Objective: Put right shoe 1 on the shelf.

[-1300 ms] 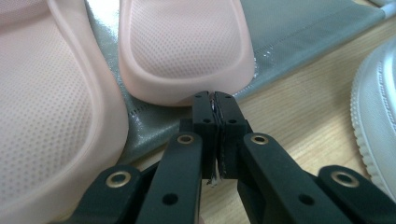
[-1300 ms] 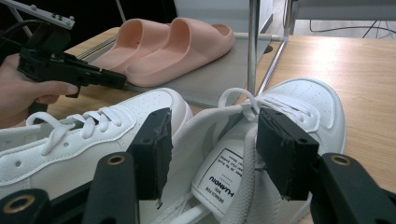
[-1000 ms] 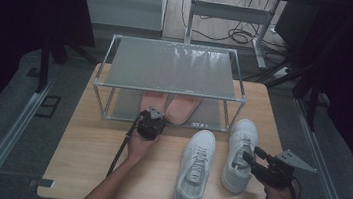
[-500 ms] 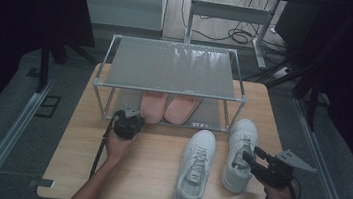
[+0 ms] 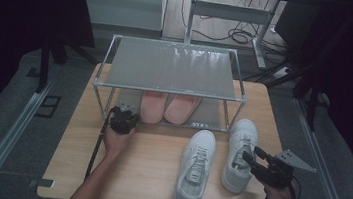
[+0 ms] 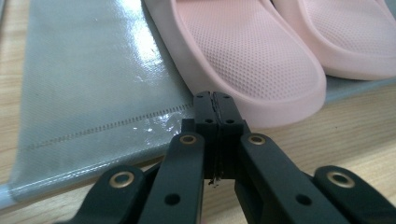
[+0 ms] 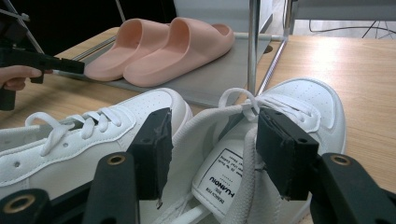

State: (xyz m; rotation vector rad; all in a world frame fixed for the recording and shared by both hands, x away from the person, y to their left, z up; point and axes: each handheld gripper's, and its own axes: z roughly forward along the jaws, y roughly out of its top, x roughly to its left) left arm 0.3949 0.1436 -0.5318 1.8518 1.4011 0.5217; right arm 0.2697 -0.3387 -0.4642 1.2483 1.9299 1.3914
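Observation:
Two pink slippers (image 5: 153,107) (image 5: 182,109) lie side by side on the grey lower mat (image 5: 208,117) of a metal rack (image 5: 173,66). My left gripper (image 5: 123,118) sits at the mat's front edge, left of the slippers. Its jaws are shut on nothing, their tips (image 6: 215,100) just short of the nearer slipper's (image 6: 252,60) toe. Two white sneakers (image 5: 196,167) (image 5: 240,154) stand on the wooden table. My right gripper (image 7: 210,135) is open, with its pads (image 7: 154,144) on either side of the right sneaker's (image 7: 299,107) collar and laces.
The rack's front right leg (image 7: 253,46) rises just behind the right sneaker. Its grey top shelf (image 5: 170,67) roofs the slippers. Bare wooden table (image 5: 145,176) lies between my hands. Cables trail on the floor (image 5: 237,36) behind the table.
My left gripper has slid left along the mat's front edge, away from in front of the slippers. The right gripper and both sneakers have not moved.

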